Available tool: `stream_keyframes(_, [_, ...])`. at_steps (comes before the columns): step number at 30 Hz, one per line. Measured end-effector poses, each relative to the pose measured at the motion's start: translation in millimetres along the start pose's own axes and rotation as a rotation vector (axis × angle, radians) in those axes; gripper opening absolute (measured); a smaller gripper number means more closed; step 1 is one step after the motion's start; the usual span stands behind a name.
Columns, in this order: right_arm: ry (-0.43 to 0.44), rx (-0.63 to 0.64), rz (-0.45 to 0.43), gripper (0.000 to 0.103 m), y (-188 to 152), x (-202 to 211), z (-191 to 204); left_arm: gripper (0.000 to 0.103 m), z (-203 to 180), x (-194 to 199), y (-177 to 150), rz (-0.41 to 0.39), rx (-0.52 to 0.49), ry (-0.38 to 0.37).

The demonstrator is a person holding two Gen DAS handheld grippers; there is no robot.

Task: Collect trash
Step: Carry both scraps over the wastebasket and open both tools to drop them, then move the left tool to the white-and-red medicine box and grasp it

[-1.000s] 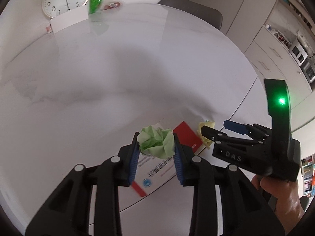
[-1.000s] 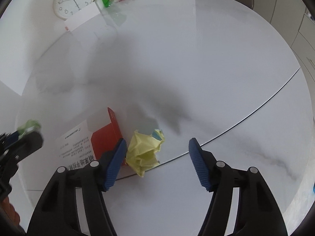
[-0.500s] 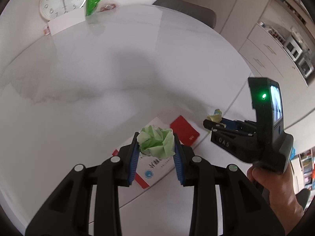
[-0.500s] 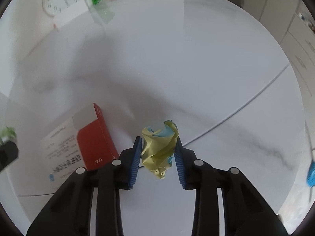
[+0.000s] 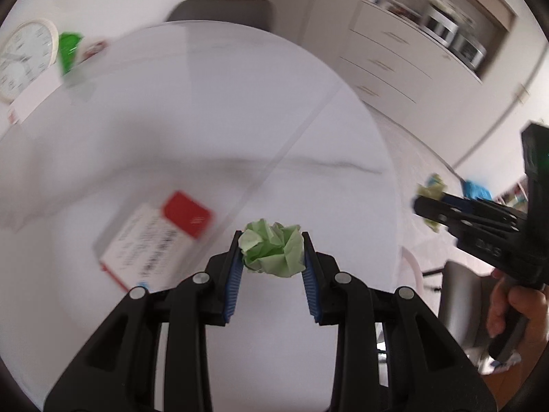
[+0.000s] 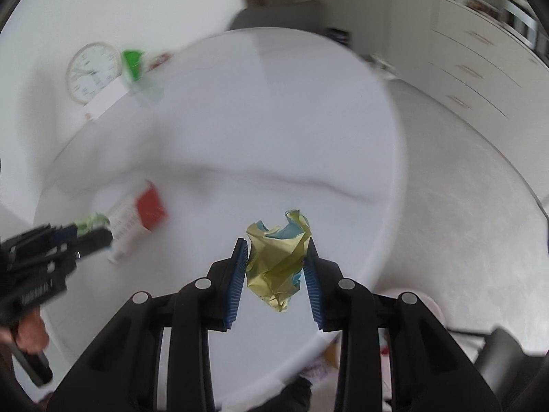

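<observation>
My left gripper [image 5: 271,247] is shut on a crumpled green paper ball [image 5: 272,252] and holds it above the round white table [image 5: 206,120]. My right gripper [image 6: 276,257] is shut on a crumpled yellow and blue paper ball [image 6: 278,261], also lifted above the table [image 6: 274,120]. In the left wrist view the right gripper [image 5: 425,199] is at the far right, past the table edge, with the yellow ball [image 5: 430,192] at its tips. In the right wrist view the left gripper [image 6: 92,230] is at the left with the green ball [image 6: 91,221].
A red and white card box [image 5: 158,237] lies on the table, also in the right wrist view [image 6: 137,216]. A clock [image 5: 24,58], a white card and green packet [image 5: 68,51] stand at the far edge. A grey chair [image 5: 223,13] is behind; cabinets [image 5: 411,51] at right.
The right gripper closed on the yellow ball and lifted it. Both grippers rose and swung right, toward the table's right edge, each with its ball.
</observation>
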State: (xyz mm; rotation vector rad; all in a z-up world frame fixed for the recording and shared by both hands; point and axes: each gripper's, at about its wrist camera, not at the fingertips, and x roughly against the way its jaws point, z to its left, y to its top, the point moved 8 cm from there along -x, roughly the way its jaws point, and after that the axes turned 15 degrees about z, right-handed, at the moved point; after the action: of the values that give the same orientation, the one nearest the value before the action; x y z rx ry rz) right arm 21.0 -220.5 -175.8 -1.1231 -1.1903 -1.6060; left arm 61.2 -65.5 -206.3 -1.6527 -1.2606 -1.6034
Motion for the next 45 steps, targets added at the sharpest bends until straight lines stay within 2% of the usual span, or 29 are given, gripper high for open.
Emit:
stream_keyframes(4, [-0.079, -0.111, 0.024, 0.034, -45, 9, -68, 0.032, -51, -4, 1, 0.013, -0.094, -0.034])
stream_keyframes(9, [-0.114, -0.218, 0.087, 0.035, -91, -14, -134, 0.032, -107, -9, 0, 0.031, -0.192, -0.062])
stream_keyframes(10, [-0.11, -0.236, 0.097, 0.037, -98, -22, -144, 0.032, -117, -11, -1, 0.038, -0.206, -0.072])
stream_keyframes(12, [-0.099, -0.281, 0.127, 0.053, -110, -37, -166, 0.032, -139, -16, -4, 0.059, -0.238, -0.095])
stream_keyframes(13, [-0.104, -0.305, 0.133, 0.066, -114, -40, -175, 0.032, -153, -20, -6, 0.072, -0.26, -0.107])
stream_keyframes(16, [-0.099, -0.389, 0.125, 0.074, -127, -40, -203, 0.032, -182, -29, -13, 0.096, -0.318, -0.112])
stream_keyframes(20, [-0.109, -0.459, 0.079, 0.091, -145, -15, -233, 0.032, -226, -42, -20, 0.13, -0.402, -0.131])
stream_keyframes(29, [-0.167, -0.454, 0.001, 0.098, -166, 39, -265, 0.033, -301, -72, -33, 0.193, -0.513, -0.174])
stream_keyframes(32, [-0.177, -0.466, -0.02, 0.098, -171, 49, -275, 0.055, -317, -80, -33, 0.216, -0.526, -0.174])
stream_keyframes(33, [-0.176, -0.47, -0.024, 0.098, -172, 52, -278, 0.068, -323, -81, -32, 0.211, -0.523, -0.168])
stream_keyframes(34, [-0.176, -0.474, -0.027, 0.098, -173, 53, -280, 0.076, -325, -80, -31, 0.201, -0.521, -0.163])
stream_keyframes(37, [-0.178, -0.484, -0.023, 0.098, -178, 55, -289, 0.089, -332, -76, -33, 0.193, -0.516, -0.157])
stream_keyframes(40, [-0.175, -0.488, -0.016, 0.098, -181, 54, -294, 0.094, -337, -73, -32, 0.19, -0.505, -0.166])
stream_keyframes(45, [-0.175, -0.478, -0.008, 0.098, -181, 53, -295, 0.095, -339, -73, -34, 0.191, -0.483, -0.154])
